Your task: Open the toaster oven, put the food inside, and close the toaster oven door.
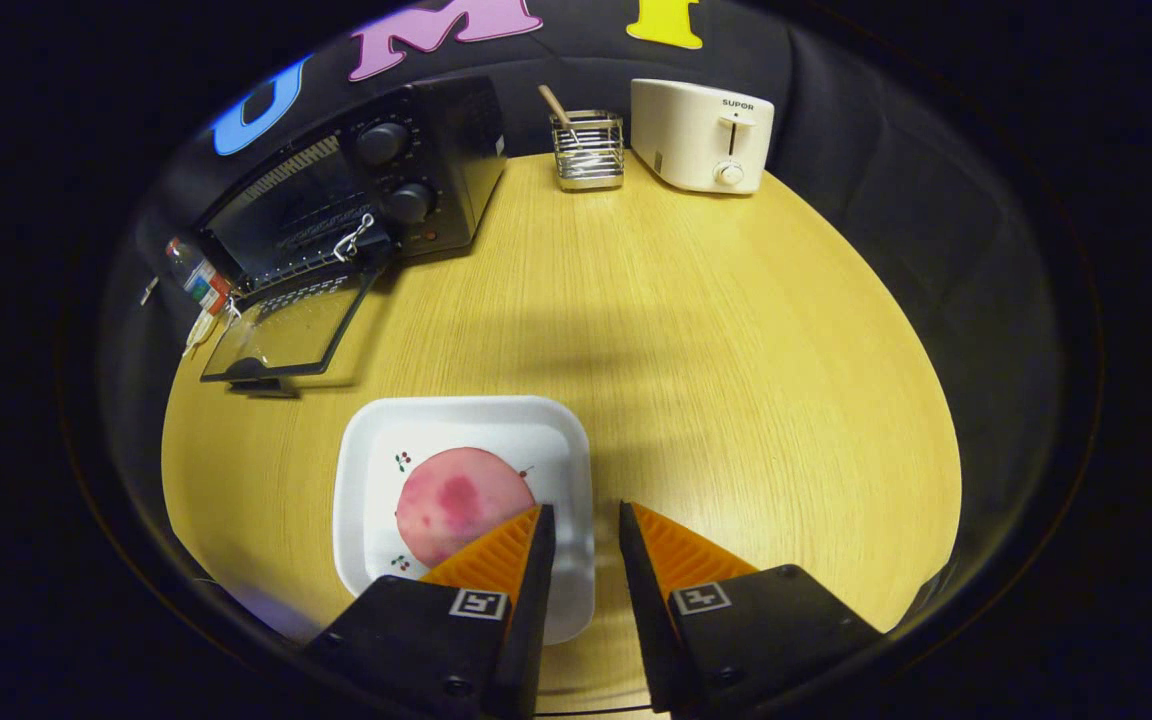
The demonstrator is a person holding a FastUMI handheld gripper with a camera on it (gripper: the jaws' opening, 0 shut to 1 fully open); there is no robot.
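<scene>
Jaws apart, food [462, 503] just left.

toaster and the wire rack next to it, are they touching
Apart. The gripper view shows bare table between the wire rack and the toaster.

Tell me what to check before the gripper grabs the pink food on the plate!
1. Toaster oven door open: ok, it is folded down onto the table.
2. Food on the white plate: ok, it lies just ahead of the left finger.
3. Gripper empty and open: ok, a gap shows between the fingers and nothing is held.
4. Fingers lined up around the food: not ok, it sits left of the gap.
5. Path from plate to oven free: ok, bare table lies between them.
6. Room inside the oven: cannot tell, the inside is dark.
</scene>
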